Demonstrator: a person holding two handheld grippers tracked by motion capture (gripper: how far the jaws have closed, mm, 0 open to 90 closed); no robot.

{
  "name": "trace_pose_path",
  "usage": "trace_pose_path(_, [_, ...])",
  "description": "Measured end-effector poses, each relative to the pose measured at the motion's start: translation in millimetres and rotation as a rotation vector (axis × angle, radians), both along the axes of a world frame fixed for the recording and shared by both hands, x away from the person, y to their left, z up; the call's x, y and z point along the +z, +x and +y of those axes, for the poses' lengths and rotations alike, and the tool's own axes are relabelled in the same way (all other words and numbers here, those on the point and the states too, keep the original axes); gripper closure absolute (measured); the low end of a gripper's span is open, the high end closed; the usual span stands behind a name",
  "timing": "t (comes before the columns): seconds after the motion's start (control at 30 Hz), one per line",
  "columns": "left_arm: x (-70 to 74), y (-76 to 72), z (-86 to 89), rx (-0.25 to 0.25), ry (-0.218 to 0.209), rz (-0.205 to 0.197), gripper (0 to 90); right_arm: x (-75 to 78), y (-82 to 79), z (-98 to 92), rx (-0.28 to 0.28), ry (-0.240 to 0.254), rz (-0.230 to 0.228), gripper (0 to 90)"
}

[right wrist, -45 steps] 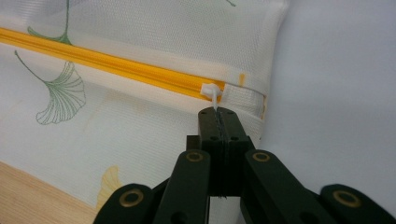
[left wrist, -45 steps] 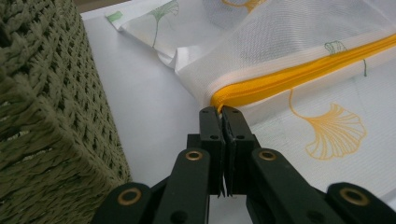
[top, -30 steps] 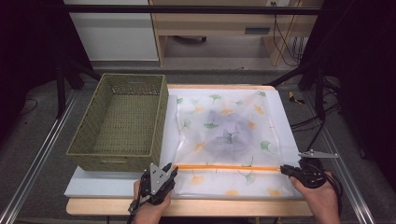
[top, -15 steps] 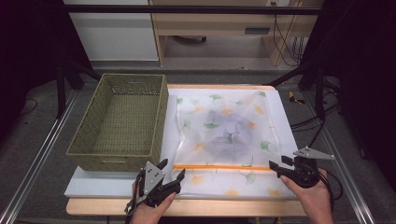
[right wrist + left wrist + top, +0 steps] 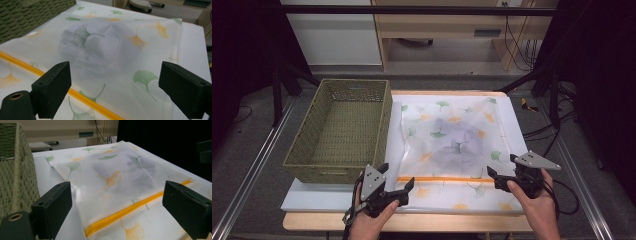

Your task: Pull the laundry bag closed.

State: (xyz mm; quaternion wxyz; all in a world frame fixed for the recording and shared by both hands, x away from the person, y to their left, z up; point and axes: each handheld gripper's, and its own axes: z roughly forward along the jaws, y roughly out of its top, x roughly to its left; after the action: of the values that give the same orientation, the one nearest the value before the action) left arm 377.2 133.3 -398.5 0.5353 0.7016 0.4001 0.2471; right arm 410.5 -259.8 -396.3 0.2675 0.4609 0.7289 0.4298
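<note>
At the near edge of the tabletop (image 5: 312,200) the person's two hands hold the grippers just above the front of a sheer cloth bag (image 5: 452,150) printed with green and orange ginkgo leaves. The left gripper (image 5: 398,191) sits at the bag's near left corner, and its jaws have just been opening: a second ago they were pinched on the orange zipper strip (image 5: 439,178), and now they stand spread with nothing between the pads, the strip lying on the table below them in the left gripper view (image 5: 130,211). The left gripper has also lifted off the cloth since then. The right gripper (image 5: 502,172) is at the near right corner, and its jaws have likewise just been opening; a second ago they too were closed at the right end of the strip, and now they are wide apart and clear of the fabric, with the hand drawn a little up and in toward the bag. The bag itself has not shifted: it lies flat over the white board, its zipper strip running parallel to the near edge, a greyish folded bundle (image 5: 97,50) showing through the fabric in the middle of the bag. Farther back on the left side, just beside the bag's left edge, stands the olive woven basket (image 5: 307,150), in the same place as before.
</note>
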Motion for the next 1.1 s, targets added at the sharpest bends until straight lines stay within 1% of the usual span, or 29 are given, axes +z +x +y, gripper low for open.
trace_pose_path(0.07, [7.1, 1.8, 2.0, -0.01, -0.01, -0.01, 7.0, 4.4, 2.8, 4.7, 0.003, -0.005, -0.025, 10.5])
trace_pose_path(0.13, [12.8, 4.0, 4.3, -0.01, -0.015, -0.023, 6.5, 10.5, 6.1, 9.8, 0.0, 0.001, -0.036, 10.5])
trace_pose_path(0.2, [16.8, 7.2, 6.3, -0.006, -0.009, -0.026, 6.1, 17.5, 10.5, 14.8, -0.009, -0.007, -0.054, 10.9])
trace_pose_path(0.33, [25.1, 14.5, 10.6, -0.008, 0.001, -0.025, 4.8, 30.6, 15.5, 24.4, -0.001, 0.006, -0.086, 11.0])
trace_pose_path(0.4, [28.9, 18.1, 13.9, -0.011, 0.01, -0.027, 4.2, 35.6, 17.4, 27.3, 0.008, 0.023, -0.089, 11.0])
trace_pose_path(0.43, [30.5, 19.8, 15.7, -0.01, 0.008, -0.031, 3.8, 37.4, 18.5, 27.9, 0.009, 0.03, -0.096, 11.4])
trace_pose_path(0.53, [34.5, 24.7, 21.6, -0.003, -0.012, -0.036, 3.4, 41.0, 21.4, 26.9, 0.013, 0.058, -0.107, 12.3])
trace_pose_path(0.63, [37.7, 29.4, 27.0, 0.0, -0.025, -0.04, 3.3, 41.9, 25.0, 24.9, 0.018, 0.087, -0.119, 12.6])
trace_pose_path(0.77, [41.6, 33.2, 37.4, 0.003, -0.039, -0.055, 3.3, 40.8, 27.3, 23.7, 0.012, 0.089, -0.145, 13.0])
trace_pose_path(0.83, [42.5, 33.8, 44.8, 0.016, -0.052, -0.059, 3.4, 39.1, 27.5, 22.1, 0.007, 0.082, -0.151, 12.5])
trace_pose_path(0.93, [43.3, 33.6, 57.1, 0.039, -0.065, -0.074, 3.5, 34.1, 26.8, 17.6, -0.015, 0.086, -0.156, 12.8])
trace_pose_path(1.03, [44.1, 33.4, 69.7, 0.059, -0.057, -0.085, 3.5, 28.3, 25.9, 10.6, -0.035, 0.083, -0.157, 12.9])
trace_pose_path(1.1, [44.4, 33.1, 77.7, 0.074, -0.064, -0.091, 3.5, 24.7, 24.9, 5.3, -0.051, 0.084, -0.157, 12.9])
